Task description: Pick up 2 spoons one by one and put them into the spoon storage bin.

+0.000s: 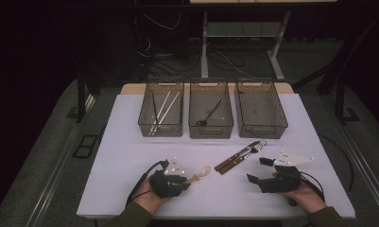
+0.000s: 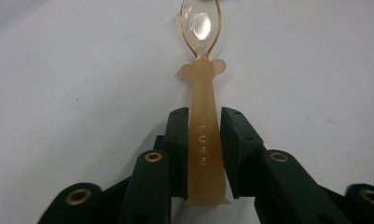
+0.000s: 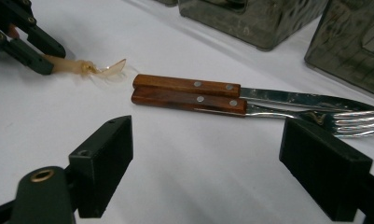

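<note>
Spoon (image 2: 203, 116) lies on the white table (image 1: 130, 156), its tan handle between the jaws of the left gripper (image 2: 203, 140), bowl pointing away from the hand. In the left gripper view the pads sit narrow, flanking the handle closely on both sides; they look to be touching it, though a thin gap on one side cannot be ruled out. In the high view the spoon (image 1: 200, 175) is near the table's front edge, left of centre, sticking out to the right of that gripper (image 1: 185, 181).

Right gripper (image 3: 205, 163) rests on the table with its jaws wide apart and nothing between them. Just beyond it lie a knife (image 3: 231, 87) and a fork (image 3: 250, 106), side by side and touching, wooden handles towards the spoon.

Three bins (image 1: 211, 130) stand in a row at the back; the left one holds chopsticks (image 1: 164, 109), the middle one a dark spoon-like utensil (image 1: 210, 115).
</note>
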`<action>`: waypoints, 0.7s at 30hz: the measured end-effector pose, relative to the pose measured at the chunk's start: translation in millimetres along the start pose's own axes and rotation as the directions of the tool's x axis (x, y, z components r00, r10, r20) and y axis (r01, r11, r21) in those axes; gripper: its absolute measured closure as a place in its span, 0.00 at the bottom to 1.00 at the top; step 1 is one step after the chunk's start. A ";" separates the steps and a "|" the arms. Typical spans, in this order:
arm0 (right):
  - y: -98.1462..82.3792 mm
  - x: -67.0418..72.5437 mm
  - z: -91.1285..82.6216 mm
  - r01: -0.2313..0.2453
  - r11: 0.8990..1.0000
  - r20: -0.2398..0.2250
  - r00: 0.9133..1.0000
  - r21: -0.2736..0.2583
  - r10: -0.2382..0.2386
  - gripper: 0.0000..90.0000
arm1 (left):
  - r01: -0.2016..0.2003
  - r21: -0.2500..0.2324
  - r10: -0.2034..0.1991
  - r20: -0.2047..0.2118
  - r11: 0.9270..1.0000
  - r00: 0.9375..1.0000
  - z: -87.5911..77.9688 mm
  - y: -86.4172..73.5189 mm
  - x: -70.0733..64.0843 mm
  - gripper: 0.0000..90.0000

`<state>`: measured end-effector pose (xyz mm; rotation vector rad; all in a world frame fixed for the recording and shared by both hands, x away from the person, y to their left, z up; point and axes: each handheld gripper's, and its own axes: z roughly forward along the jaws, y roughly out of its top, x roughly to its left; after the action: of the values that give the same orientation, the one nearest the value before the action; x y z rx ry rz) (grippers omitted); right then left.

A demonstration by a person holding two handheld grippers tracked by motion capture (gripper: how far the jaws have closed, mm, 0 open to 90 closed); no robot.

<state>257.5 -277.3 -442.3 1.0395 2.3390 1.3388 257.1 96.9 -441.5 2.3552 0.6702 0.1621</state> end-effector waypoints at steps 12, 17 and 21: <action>-2.4 3.3 5.8 0.052 0.997 0.007 0.999 0.048 -0.052 0.20 | -0.001 -0.003 0.001 0.014 1.000 1.000 -1.7 1.2 4.4 0.82; -2.5 3.4 5.1 0.055 0.997 0.007 0.998 0.047 -0.056 0.20 | 0.008 -0.030 -0.008 0.004 1.000 1.000 -7.0 2.9 7.8 0.82; -2.0 3.3 4.7 0.053 0.998 0.008 0.999 0.043 -0.054 0.19 | 0.012 -0.056 -0.012 -0.002 0.998 1.000 -11.5 3.1 11.3 0.82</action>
<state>256.7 -272.5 -446.2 0.9856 2.3807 1.2676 264.9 107.3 -431.3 2.2970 0.6724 0.1763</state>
